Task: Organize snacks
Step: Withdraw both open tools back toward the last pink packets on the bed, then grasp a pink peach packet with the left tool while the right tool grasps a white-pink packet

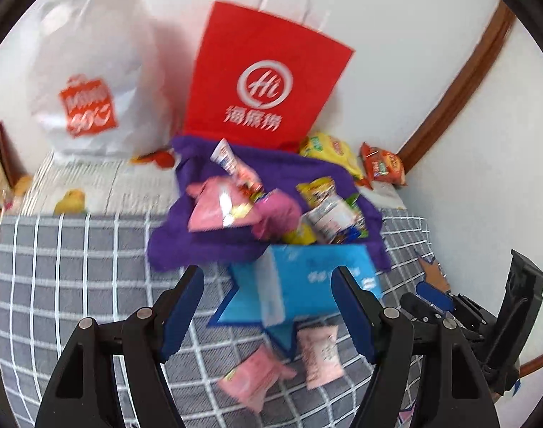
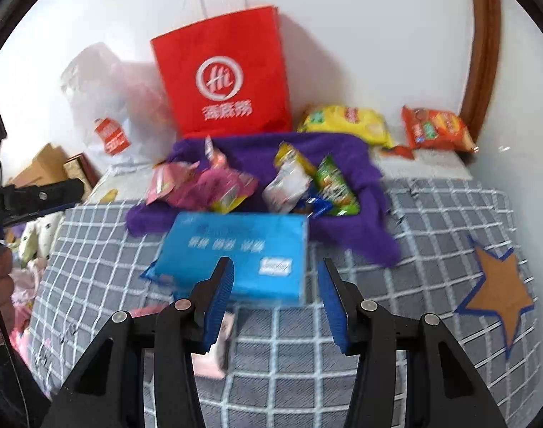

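Note:
A blue tissue pack (image 1: 307,278) (image 2: 236,253) lies on the grey checked bedspread (image 1: 75,285), over a blue star patch. Behind it a purple cloth (image 1: 207,249) (image 2: 343,157) holds several snack packets, pink ones (image 1: 214,210) on the left and yellow and green ones (image 2: 328,182) on the right. Two pink packets (image 1: 289,367) lie in front of the tissue pack. My left gripper (image 1: 268,310) is open just before the pack. My right gripper (image 2: 275,303) is open, close to the pack's near edge. It also shows in the left wrist view (image 1: 478,321).
A red paper bag (image 1: 268,75) (image 2: 225,82) and a white plastic bag (image 1: 93,82) lean on the wall. A yellow packet (image 2: 346,121) and an orange packet (image 2: 435,128) lie by the wall. An orange star patch (image 2: 500,296) is at right. Boxes (image 2: 46,164) sit at the left.

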